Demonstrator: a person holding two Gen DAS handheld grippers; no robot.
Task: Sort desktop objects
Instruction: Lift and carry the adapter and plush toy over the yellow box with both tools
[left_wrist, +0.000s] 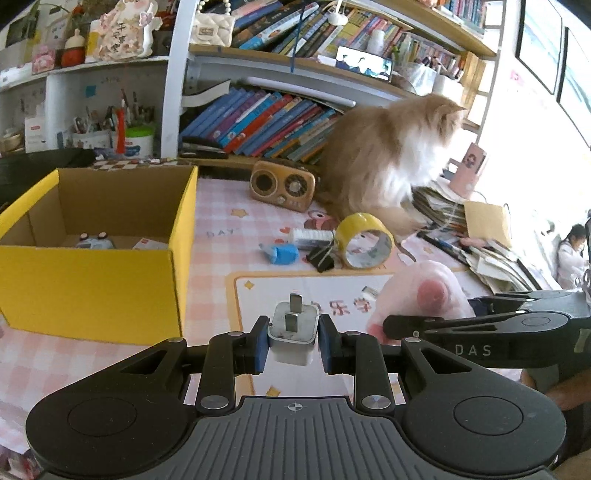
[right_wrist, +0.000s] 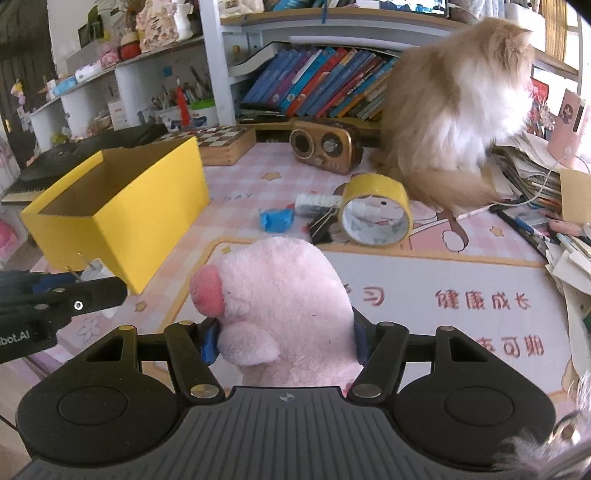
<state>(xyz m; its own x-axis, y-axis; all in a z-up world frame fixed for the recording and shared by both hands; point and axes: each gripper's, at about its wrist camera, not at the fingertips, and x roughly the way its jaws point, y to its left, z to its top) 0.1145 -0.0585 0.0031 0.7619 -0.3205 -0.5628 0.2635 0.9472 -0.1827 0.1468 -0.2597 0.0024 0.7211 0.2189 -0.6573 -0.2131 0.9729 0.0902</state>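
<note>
My left gripper (left_wrist: 293, 338) is shut on a white plug adapter (left_wrist: 293, 332), prongs pointing up, held above the pink desk mat. My right gripper (right_wrist: 284, 336) is shut on a pink plush pig (right_wrist: 284, 299), which fills the gap between the blue pads. The pig (left_wrist: 424, 299) also shows at the right of the left wrist view, with the right gripper's finger (left_wrist: 443, 326) alongside. An open yellow box (left_wrist: 96, 254) stands to the left, with a small toy and a white item inside; it is also visible in the right wrist view (right_wrist: 122, 206).
On the mat beyond lie a yellow tape roll (left_wrist: 364, 240), a black binder clip (left_wrist: 321, 256), a blue item (left_wrist: 282, 254) and a white tube (left_wrist: 310, 236). A fluffy cat (left_wrist: 391, 155) sits by a small brown radio (left_wrist: 282, 184). Paper stacks (left_wrist: 480, 243) crowd the right edge.
</note>
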